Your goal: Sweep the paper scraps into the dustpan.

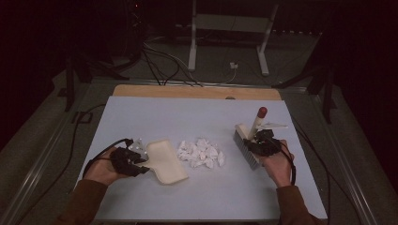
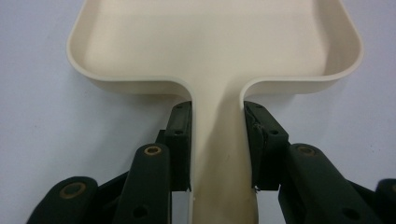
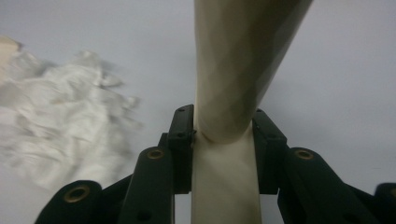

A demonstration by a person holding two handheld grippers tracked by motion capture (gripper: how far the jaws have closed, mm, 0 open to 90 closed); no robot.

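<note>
Left hand-held gripper pinches the dustpan handle, right hand-held gripper pinches the brush; sweep the paper scraps low toward the surface's left edge, dustpan lip flat.

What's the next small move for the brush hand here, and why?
Probably sweep the brush in the right gripper sideways toward the crumpled paper scraps. The left gripper already holds the dustpan flat on the table, mouth facing the pile, and the scraps lie between the two tools.
</note>
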